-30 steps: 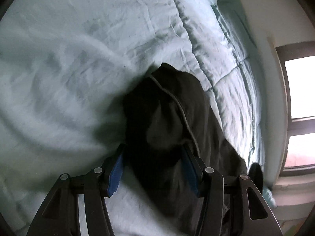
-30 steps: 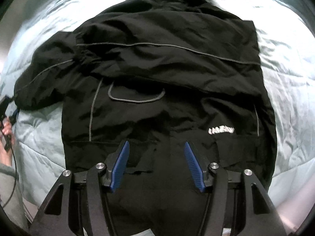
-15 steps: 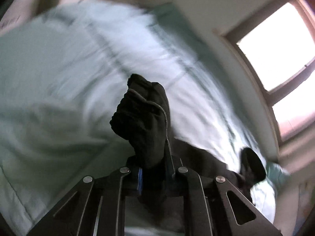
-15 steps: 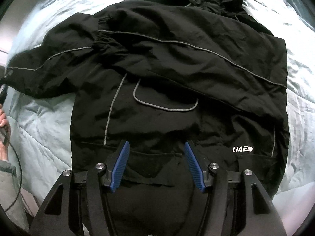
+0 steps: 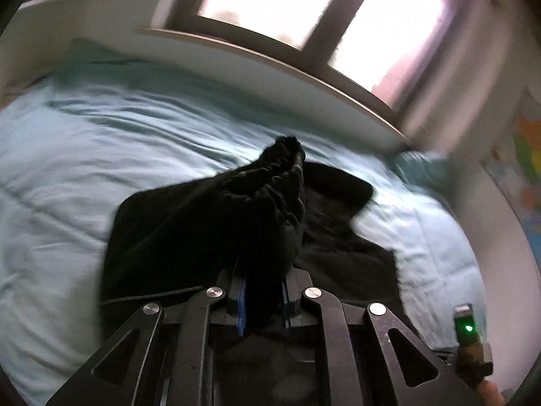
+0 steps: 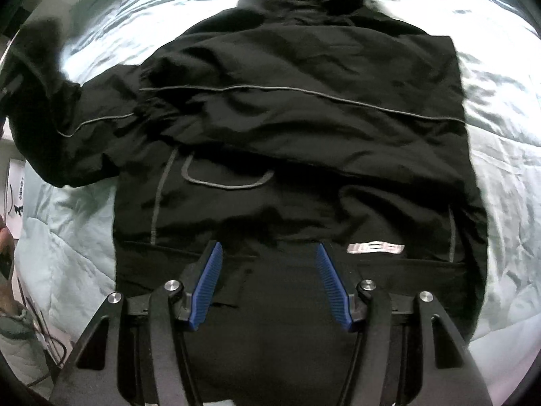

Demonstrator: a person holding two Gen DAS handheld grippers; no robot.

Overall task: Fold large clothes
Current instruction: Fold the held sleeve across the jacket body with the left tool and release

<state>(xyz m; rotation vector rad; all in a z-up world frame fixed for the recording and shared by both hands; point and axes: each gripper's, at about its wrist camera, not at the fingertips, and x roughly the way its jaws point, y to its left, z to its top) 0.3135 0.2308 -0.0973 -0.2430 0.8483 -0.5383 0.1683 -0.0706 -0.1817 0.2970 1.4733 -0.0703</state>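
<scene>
A black hooded jacket with thin grey piping [image 6: 297,128] lies spread flat on a pale blue quilted bed cover [image 6: 507,176], filling the centre of the right wrist view, hood at the top edge, a white logo [image 6: 376,248] at lower right. The right gripper [image 6: 270,280] hangs over the hem at the bottom of the frame — blue-padded fingers [image 6: 208,282] wide apart, gripping nothing. In the left wrist view, the left gripper [image 5: 263,299] is clamped on the jacket's bunched black sleeve cuff [image 5: 270,203] — raised above the bedding at frame centre. A bright window [image 5: 304,10] occupies the upper frame.
</scene>
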